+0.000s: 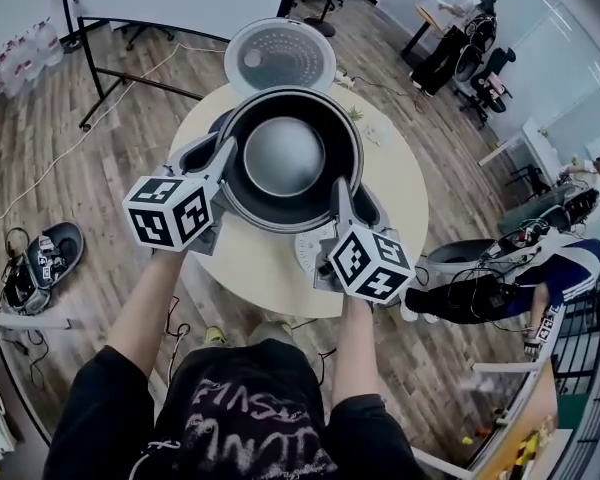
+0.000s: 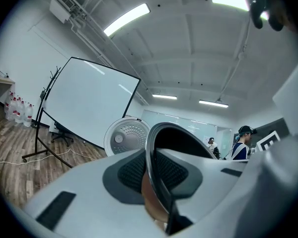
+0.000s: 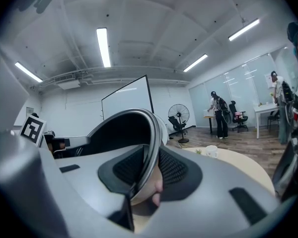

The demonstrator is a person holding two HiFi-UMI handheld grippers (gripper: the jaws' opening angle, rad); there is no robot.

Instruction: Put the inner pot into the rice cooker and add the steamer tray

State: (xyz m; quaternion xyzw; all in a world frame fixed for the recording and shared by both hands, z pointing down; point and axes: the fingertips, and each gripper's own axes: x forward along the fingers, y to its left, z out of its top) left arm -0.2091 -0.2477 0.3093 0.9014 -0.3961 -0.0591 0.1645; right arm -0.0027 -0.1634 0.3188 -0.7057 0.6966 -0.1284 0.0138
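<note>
Nearest you, your black shirt [image 1: 242, 418] and both forearms fill the bottom of the head view, and past them sit the two marker cubes.

The left tongs [image 1: 223, 165] are closed narrowly on the rim of the inner pot [image 1: 283, 156]. One ribbed pad presses the outside wall and the other the inside, which shows plainly in the left gripper view. The right tongs [image 1: 342, 194] pinch the opposite side of the rim in the same way. You have taken the pot at two opposite points, probably so it hangs level and cannot swing or tip.

The pot is in the air above the round counter [image 1: 405, 183], mouth up. Just beyond it stands the rice cooker's open lid [image 1: 280, 56], raised upright and out of the way. The cooker body is mostly hidden under the pot, so I cannot tell how well the two line up.

A pale perforated disc [image 1: 307, 251] lies on the counter beside your right tongs. It is likely the steamer tray, parked close by for the next step.

Lowering the pot seems to be what remains; keep both grips even so the thin rim does not slip.
</note>
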